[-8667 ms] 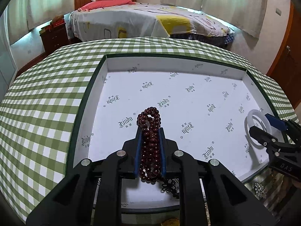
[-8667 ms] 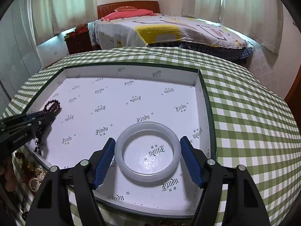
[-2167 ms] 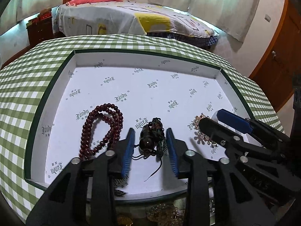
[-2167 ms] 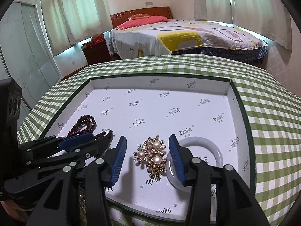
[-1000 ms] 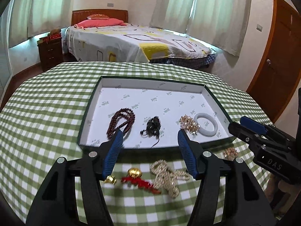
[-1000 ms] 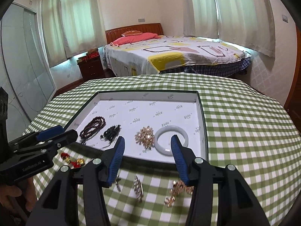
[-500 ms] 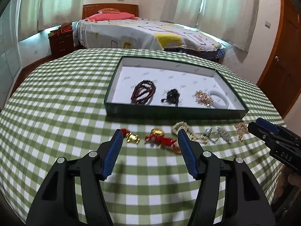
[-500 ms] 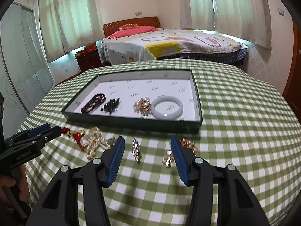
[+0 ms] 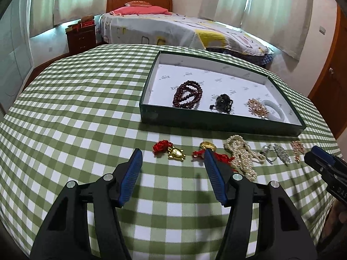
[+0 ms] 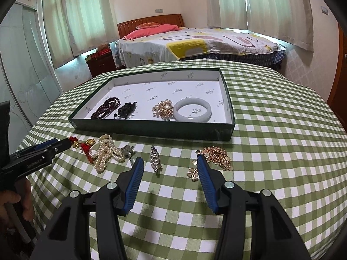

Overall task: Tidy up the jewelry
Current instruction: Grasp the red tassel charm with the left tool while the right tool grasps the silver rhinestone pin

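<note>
A dark green tray [image 9: 219, 124] [image 10: 151, 129] holds a dark red bead bracelet [image 9: 188, 94] [image 10: 105, 107], a black bead piece [image 9: 223, 101] [image 10: 126, 109], a gold pearl brooch [image 9: 257, 107] [image 10: 163, 109] and a white bangle [image 9: 273, 110] [image 10: 192, 109]. Loose on the cloth in front of it lie a red-and-gold charm [image 9: 170, 149], a pearl string [image 9: 241, 153] [image 10: 105, 151], a crystal clip [image 10: 155, 159] and a gold chain [image 10: 216, 157]. My left gripper [image 9: 172, 163] is open and empty above the charms. My right gripper [image 10: 170, 172] is open and empty near the clip and chain.
The table wears a green checked cloth [image 9: 71, 117] that drops off at its round edge. A bed [image 10: 195, 41] and a dark nightstand [image 9: 81, 36] stand beyond. A wooden door [image 9: 329, 86] is at the right.
Both grippers have pulled back and up from the tray, so the loose jewelry in front of it now shows. Earlier they set pieces down in the tray.
</note>
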Available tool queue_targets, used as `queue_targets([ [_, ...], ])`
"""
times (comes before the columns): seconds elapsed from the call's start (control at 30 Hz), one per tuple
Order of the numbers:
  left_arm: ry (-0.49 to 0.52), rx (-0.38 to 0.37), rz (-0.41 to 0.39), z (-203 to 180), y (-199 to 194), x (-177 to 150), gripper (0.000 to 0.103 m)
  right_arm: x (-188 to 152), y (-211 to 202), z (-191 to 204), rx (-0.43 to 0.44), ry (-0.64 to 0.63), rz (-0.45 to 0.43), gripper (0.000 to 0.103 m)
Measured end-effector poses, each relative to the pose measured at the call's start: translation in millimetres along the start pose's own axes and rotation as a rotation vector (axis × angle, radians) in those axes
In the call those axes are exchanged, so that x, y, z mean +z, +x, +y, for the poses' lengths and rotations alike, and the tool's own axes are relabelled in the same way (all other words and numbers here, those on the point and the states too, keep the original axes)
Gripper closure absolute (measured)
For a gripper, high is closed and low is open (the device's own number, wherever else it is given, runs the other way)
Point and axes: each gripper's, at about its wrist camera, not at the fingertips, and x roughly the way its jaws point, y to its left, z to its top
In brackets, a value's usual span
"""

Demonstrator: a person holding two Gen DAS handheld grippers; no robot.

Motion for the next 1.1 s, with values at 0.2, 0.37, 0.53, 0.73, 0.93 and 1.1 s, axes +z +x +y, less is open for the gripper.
queue_targets([
  [0.2,-0.005,0.006,0.025,3.1,15.3,7.6,0.053,-1.0,7.2,-1.1,0.0,0.004,0.018,0.052],
  [0.37,-0.011,0.0,0.052,5.0,26.2,9.8,0.059,-1.6,11.5,-2.9,0.0,0.009,0.031,0.052],
  [0.53,0.034,0.013,0.039,1.3,26.9,7.8,0.067,-2.0,13.6,-4.4,0.0,0.013,0.038,0.052],
  [0.73,0.072,0.022,0.028,-0.7,24.5,3.4,0.08,-2.9,13.7,-4.0,0.0,0.013,0.041,0.052],
  [0.93,0.07,0.01,0.019,-0.7,19.1,-0.1,0.09,-3.2,13.8,-3.4,0.0,0.013,0.043,0.052],
  [1.1,0.062,0.005,0.011,1.8,10.9,-3.3,0.092,-3.3,15.4,-0.6,0.006,0.006,0.048,0.052],
])
